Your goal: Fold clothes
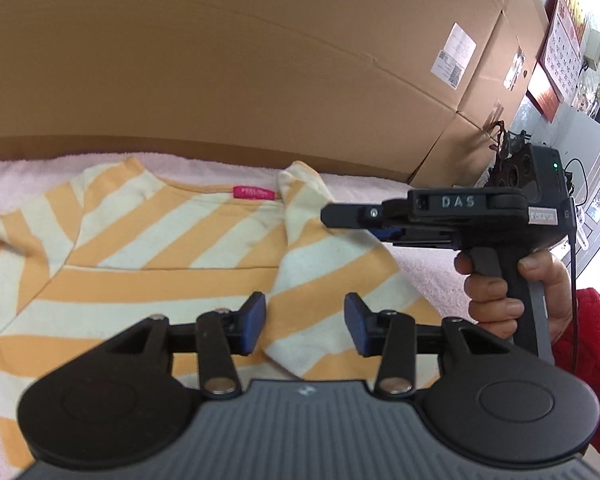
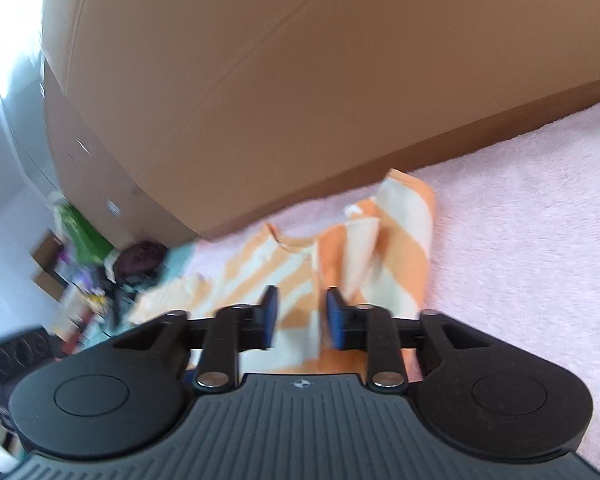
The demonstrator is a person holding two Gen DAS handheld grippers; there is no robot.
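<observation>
Pink fleecy cover (image 1: 428,276) on the table, large cardboard boxes (image 1: 260,60) across the upper frame, wall calendar (image 1: 562,52) upper right. Striped orange-and-cream shirt (image 1: 140,256) lies flat at centre-left, collar toward the boxes, long axis running near to far. Left hand-held gripper (image 1: 305,326) stands partly open above the folded-in sleeve, nothing between the jaws. Right hand-held gripper (image 2: 298,322): pads show a narrow gap over the shirt; whether it pinches cloth, cannot tell.

Soft daylight is coming from windows at the frame edges. The left wrist view is staying sharp; the right wrist view is smearing with motion blur. Fisheye edges are bending.
</observation>
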